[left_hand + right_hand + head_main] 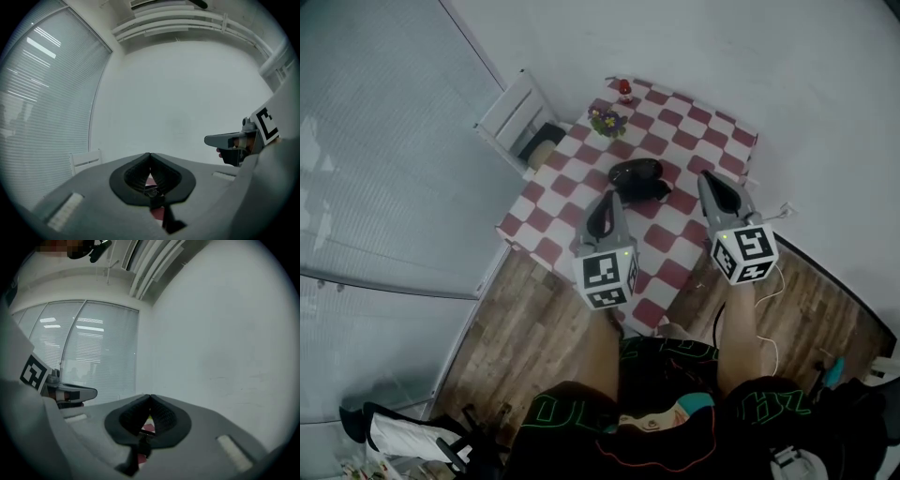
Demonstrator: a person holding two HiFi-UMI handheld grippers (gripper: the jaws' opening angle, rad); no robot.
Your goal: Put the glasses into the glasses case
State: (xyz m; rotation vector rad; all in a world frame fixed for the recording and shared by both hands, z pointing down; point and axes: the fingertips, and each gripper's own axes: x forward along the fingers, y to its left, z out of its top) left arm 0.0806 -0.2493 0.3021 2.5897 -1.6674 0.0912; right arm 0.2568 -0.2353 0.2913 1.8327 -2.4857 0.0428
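A black glasses case (635, 172) lies on the red-and-white checked tablecloth (675, 122). A smaller dark shape (661, 191) touches its right side; it is too small to tell whether it is the glasses. My left gripper (609, 198) hovers just in front of the case, held level, its jaws shut and empty. My right gripper (705, 176) hovers to the right of the case, also shut on nothing. The left gripper view shows the closed jaw tips (149, 154) against a white wall, with the right gripper (234, 140) beside them. The right gripper view shows its jaws (150, 396) closed.
A small flower pot (607, 122) and a red object (624, 89) stand at the far end of the table. A white chair (517, 117) sits at its left. Window blinds (366, 169) run along the left, a white wall (825, 112) on the right, and wooden floor (520, 328) below.
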